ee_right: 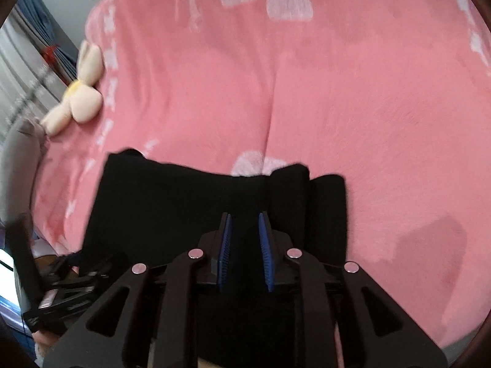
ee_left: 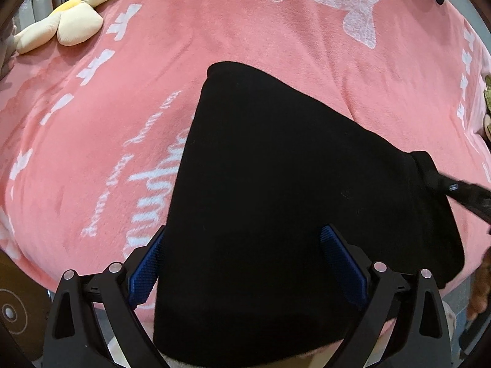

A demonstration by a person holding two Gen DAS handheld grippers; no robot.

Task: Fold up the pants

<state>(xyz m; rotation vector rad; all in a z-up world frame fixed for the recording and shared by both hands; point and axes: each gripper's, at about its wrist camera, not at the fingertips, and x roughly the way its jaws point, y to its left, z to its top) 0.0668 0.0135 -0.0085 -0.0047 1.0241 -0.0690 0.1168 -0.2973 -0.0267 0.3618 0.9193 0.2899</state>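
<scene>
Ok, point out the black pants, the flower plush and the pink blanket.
black pants (ee_left: 291, 184): left wrist view, middle of the folded cloth.
flower plush (ee_left: 72, 21): left wrist view, near its yellow centre.
pink blanket (ee_right: 353, 92): right wrist view, bare stretch beyond the pants.

A bed (ee_left: 276, 46) covered by a pink plush blanket (ee_right: 337, 107) printed with white bows and script carries the things. Folded black pants (ee_left: 291, 184) lie flat on the blanket near its front edge. A cream flower-shaped plush toy (ee_left: 76, 21) rests toward the far left edge.
</scene>
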